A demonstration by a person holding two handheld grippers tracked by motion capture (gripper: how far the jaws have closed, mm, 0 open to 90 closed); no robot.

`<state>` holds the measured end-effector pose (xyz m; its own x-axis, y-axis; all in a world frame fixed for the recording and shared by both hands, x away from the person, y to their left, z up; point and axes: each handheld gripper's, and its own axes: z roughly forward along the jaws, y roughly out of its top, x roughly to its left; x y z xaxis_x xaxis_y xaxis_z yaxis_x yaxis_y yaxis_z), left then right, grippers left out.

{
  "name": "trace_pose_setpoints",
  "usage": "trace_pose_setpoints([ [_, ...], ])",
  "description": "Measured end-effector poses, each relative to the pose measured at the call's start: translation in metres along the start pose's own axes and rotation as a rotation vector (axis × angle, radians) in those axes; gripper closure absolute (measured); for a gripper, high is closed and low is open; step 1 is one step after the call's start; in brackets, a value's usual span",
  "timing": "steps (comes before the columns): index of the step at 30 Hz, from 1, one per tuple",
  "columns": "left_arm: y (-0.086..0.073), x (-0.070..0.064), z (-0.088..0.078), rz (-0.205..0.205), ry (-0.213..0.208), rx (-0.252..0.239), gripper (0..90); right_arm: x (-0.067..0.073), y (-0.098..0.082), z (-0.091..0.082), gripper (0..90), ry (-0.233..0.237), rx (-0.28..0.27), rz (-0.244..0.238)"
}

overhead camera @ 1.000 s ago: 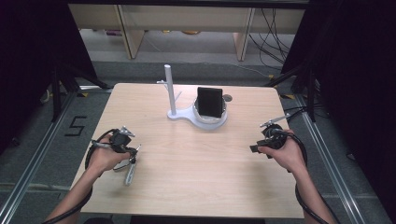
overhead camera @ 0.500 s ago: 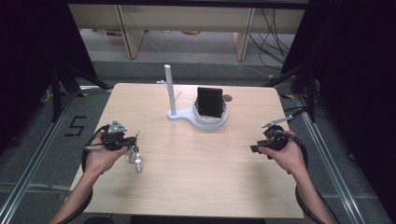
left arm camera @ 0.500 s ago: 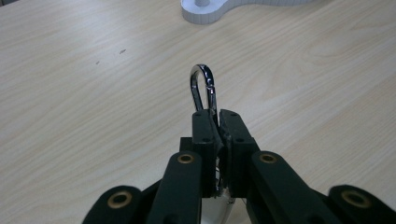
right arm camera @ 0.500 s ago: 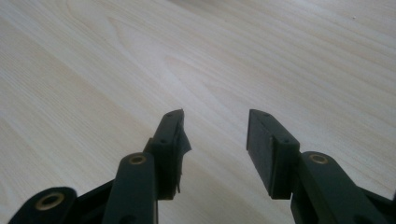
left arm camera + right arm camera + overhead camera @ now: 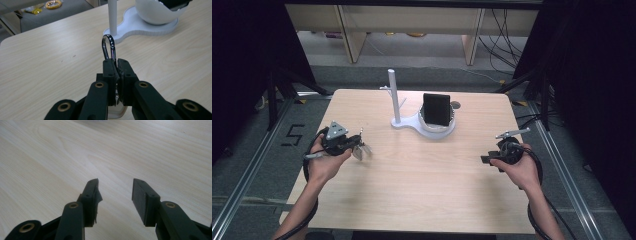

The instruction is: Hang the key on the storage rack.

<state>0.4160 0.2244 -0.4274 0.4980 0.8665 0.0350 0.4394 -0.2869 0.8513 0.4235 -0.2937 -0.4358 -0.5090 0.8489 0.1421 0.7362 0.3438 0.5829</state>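
1. A light wooden table (image 5: 422, 190) sits in the middle.
2. A white stand (image 5: 409, 122) rests on the far part of the table. It has a tall white pole (image 5: 393, 95).
3. A black box (image 5: 436, 110) sits in the stand's round cup.
4. Grey floor (image 5: 242, 165) lies around the table.

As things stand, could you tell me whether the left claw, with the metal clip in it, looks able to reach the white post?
Probably yes. The left claw is shut on the metal clip, and bare table lies between it and the white post. Nothing stands in the way.
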Motion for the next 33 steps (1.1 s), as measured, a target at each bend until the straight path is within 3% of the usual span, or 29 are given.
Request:
trace_pose_setpoints([
  [1, 0.002, -0.001, 0.002, -0.004, -0.001, -0.009, 85.4, 0.0, -0.002, 0.002, 57.6, 0.0, -0.025, 0.011],
  [4, 0.004, -0.002, 0.003, -0.004, -0.001, -0.019, 85.3, 0.0, -0.004, 0.0, 57.5, 0.006, -0.005, 0.018],
  [5, 0.004, -0.002, 0.003, -0.004, -0.001, -0.019, 85.3, 0.001, -0.006, 0.003, 57.5, 0.002, -0.044, 0.025],
  [7, 0.005, -0.002, 0.004, -0.005, -0.003, -0.032, 85.4, 0.0, -0.006, 0.0, 57.7, -0.007, -0.025, 0.017],
  [8, 0.005, -0.003, 0.004, -0.007, 0.01, -0.046, 85.3, 0.001, -0.007, 0.0, 57.7, -0.012, -0.041, 0.044],
  [10, 0.007, -0.004, 0.004, -0.005, 0.026, -0.078, 85.3, -0.001, -0.007, 0.001, 57.7, -0.006, -0.076, 0.004],
  [12, 0.007, -0.005, 0.005, -0.007, 0.026, -0.092, 85.3, 0.0, -0.008, 0.0, 57.7, -0.015, -0.075, 0.019],
  [13, 0.009, -0.005, 0.005, -0.012, 0.04, -0.119, 85.3, 0.0, -0.009, 0.005, 57.7, -0.003, -0.124, 0.016],
  [14, 0.009, -0.005, 0.005, -0.012, 0.04, -0.119, 85.3, 0.001, -0.01, 0.002, 57.7, -0.006, -0.088, 0.028],
  [15, 0.01, -0.005, 0.006, -0.016, 0.043, -0.143, 85.3, -0.001, -0.01, 0.004, 57.7, 0.024, -0.09, 0.016],
  [16, 0.01, -0.005, 0.006, -0.016, 0.043, -0.143, 85.3, -0.001, -0.01, 0.004, 57.7, 0.024, -0.09, 0.016],
  [21, 0.017, -0.008, 0.007, -0.008, 0.068, -0.214, 85.3, 0.002, -0.014, 0.009, 57.7, 0.008, -0.124, 0.055],
  [22, 0.017, -0.008, 0.007, -0.008, 0.068, -0.214, 85.3, 0.002, -0.014, 0.009, 57.7, 0.008, -0.124, 0.055],
  [23, 0.019, -0.009, 0.008, -0.009, 0.074, -0.25, 85.3, 0.002, -0.017, 0.011, 57.8, 0.004, -0.153, 0.031],
  [24, 0.019, -0.009, 0.008, -0.009, 0.074, -0.25, 85.3, 0.004, -0.017, 0.011, 57.7, 0.014, -0.151, 0.061],
  [26, 0.021, -0.01, 0.008, -0.012, 0.082, -0.267, 85.3, 0.004, -0.017, 0.012, 57.7, 0.023, -0.152, 0.068],
  [27, 0.022, -0.01, 0.008, -0.009, 0.086, -0.275, 85.3, 0.003, -0.018, 0.014, 57.7, 0.028, -0.172, 0.049],
  [33, 0.026, -0.013, 0.013, -0.017, 0.115, -0.342, 85.3, 0.003, -0.022, 0.019, 57.7, 0.023, -0.181, 0.062],
])
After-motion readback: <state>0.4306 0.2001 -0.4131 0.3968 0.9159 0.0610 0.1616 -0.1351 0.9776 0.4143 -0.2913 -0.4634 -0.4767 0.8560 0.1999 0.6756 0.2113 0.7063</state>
